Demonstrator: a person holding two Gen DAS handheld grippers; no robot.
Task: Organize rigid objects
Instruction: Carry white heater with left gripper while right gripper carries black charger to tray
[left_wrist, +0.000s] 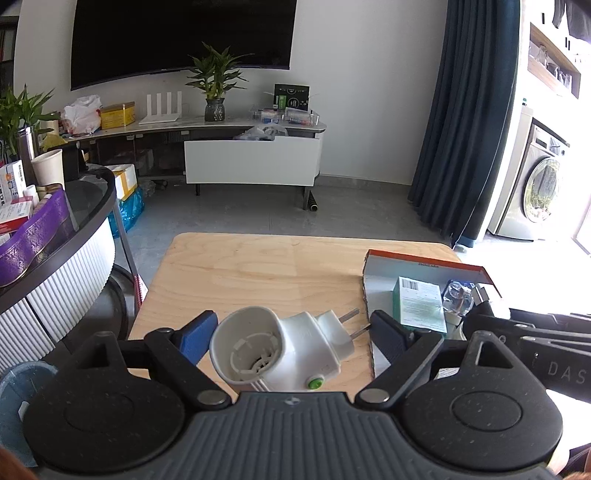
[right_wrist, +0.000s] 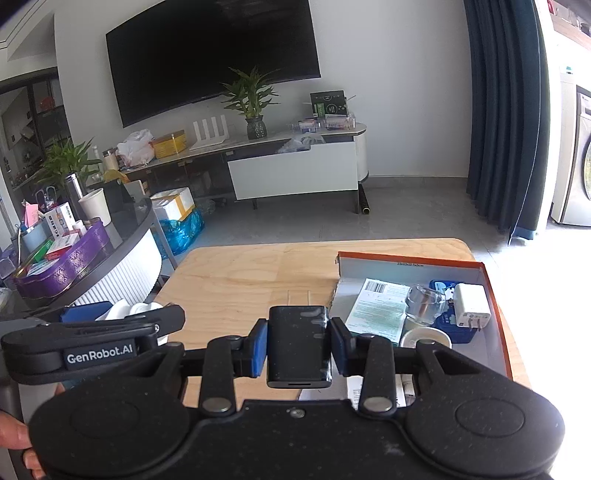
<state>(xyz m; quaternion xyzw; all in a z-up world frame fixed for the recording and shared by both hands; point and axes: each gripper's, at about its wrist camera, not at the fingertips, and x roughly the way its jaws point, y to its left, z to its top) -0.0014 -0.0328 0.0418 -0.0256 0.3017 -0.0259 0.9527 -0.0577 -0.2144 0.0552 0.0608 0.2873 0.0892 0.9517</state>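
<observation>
My left gripper (left_wrist: 293, 328) is open, its fingers on either side of a white plug-in lamp socket adapter (left_wrist: 280, 350) with a green button that lies on the wooden table (left_wrist: 258, 273). My right gripper (right_wrist: 299, 343) is shut on a black rectangular power adapter (right_wrist: 299, 347), held above the table just left of the orange-edged cardboard box (right_wrist: 495, 295). The box holds a green-white carton (right_wrist: 380, 306), a small glass jar (right_wrist: 424, 299), a white charger plug (right_wrist: 471, 306) on a blue tin, and a white tape roll (right_wrist: 424, 338).
A round dark side table (right_wrist: 110, 254) with a purple tin and medicine boxes stands to the left. A TV cabinet (left_wrist: 251, 158), a plant and a wall TV are at the back. A curtain and a washing machine (left_wrist: 535, 192) are to the right.
</observation>
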